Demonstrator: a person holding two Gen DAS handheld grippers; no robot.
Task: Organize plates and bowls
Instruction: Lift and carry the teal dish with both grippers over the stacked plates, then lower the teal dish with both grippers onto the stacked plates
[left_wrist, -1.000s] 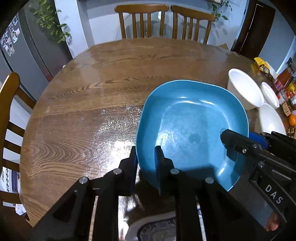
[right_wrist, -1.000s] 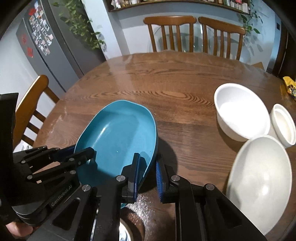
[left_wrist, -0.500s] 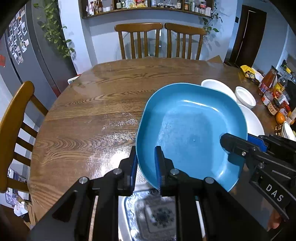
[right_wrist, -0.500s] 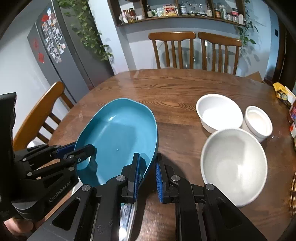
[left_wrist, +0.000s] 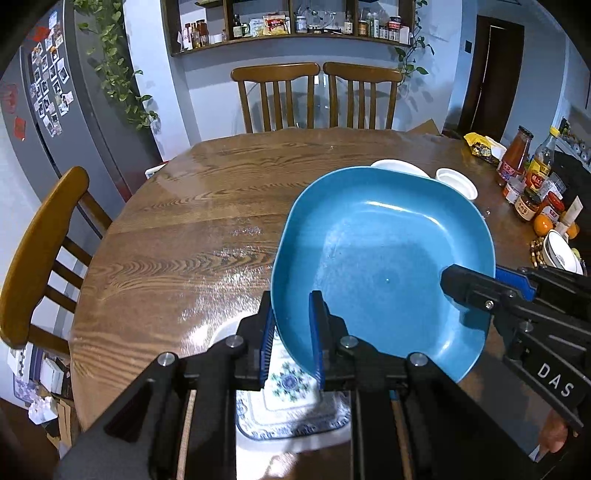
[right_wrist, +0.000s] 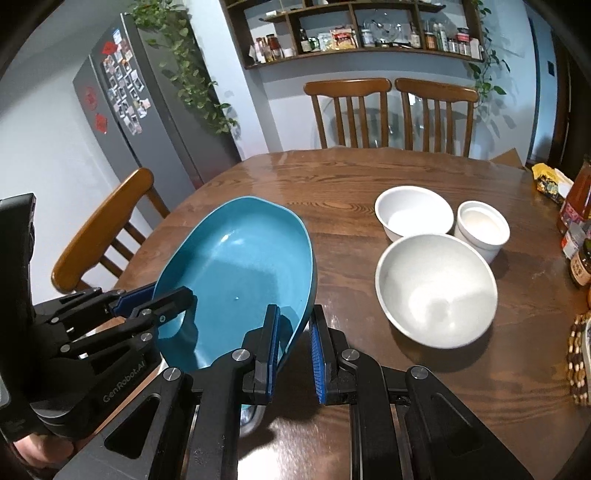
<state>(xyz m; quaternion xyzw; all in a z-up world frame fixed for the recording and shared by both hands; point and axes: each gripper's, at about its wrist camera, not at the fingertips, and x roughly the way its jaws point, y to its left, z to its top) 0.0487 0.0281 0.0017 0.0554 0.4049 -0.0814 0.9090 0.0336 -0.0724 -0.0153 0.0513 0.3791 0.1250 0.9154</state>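
Observation:
A blue rounded-square plate (left_wrist: 380, 240) (right_wrist: 240, 258) hangs tilted above the wooden table (left_wrist: 177, 236). My left gripper (left_wrist: 291, 306) is shut on its near-left rim. My right gripper (right_wrist: 294, 317) is shut on the opposite rim and shows in the left wrist view at the right (left_wrist: 480, 280). In the right wrist view the left gripper (right_wrist: 162, 295) pinches the plate's left edge. Under the blue plate a white plate with a blue pattern (left_wrist: 291, 406) lies near the table's front edge. Three white bowls stand to the right: a large one (right_wrist: 436, 291), a medium one (right_wrist: 413, 214) and a small one (right_wrist: 480, 225).
Sauce bottles and jars (left_wrist: 524, 177), oranges (left_wrist: 543, 225) and a yellow snack packet (left_wrist: 478, 146) crowd the table's right edge. Two wooden chairs (left_wrist: 317, 96) stand at the far side and one chair (left_wrist: 44, 236) at the left. A grey fridge (right_wrist: 147, 122) stands behind it.
Both grippers have raised the blue plate off the table and drawn it back toward me. The patterned plate beneath it has come into view.

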